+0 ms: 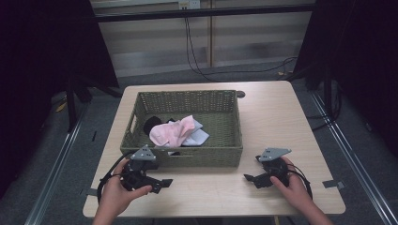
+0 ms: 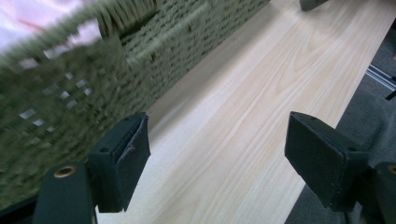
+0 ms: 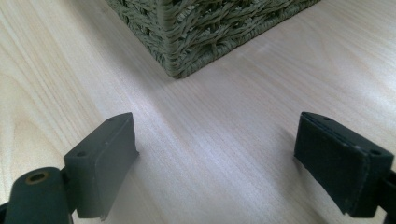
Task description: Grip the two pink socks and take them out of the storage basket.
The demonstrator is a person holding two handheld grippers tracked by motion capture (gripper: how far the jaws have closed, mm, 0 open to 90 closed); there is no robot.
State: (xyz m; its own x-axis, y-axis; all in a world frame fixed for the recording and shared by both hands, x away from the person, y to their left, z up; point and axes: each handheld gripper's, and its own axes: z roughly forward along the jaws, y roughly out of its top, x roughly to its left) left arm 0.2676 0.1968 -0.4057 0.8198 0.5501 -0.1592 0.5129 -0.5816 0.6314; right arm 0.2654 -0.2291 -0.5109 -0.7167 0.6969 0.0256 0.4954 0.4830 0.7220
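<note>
Green basket [image 1: 187, 150] on bench [image 1: 272, 117], pink cloth [image 1: 171, 131] inside, black thing [image 1: 151, 124] half hidden. Left gripper [image 1: 162, 183], right gripper [image 1: 248, 178]: fingers wide, holding nothing.

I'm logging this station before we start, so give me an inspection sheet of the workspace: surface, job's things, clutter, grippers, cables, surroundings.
Surface: light wooden table, bare in front of the basket.
Job's things: green woven basket holding a pink cloth, a white cloth and a black item beside them.
Clutter: tape pieces at the table's edges; otherwise nothing seen.
Grippers: left gripper and right gripper each hand-held, jaws apart and holding nothing, near the basket's front.
Cables: a black cable hangs down the back wall; one trails from each gripper.
Surroundings: grey floor, black curtains at both sides.
</note>
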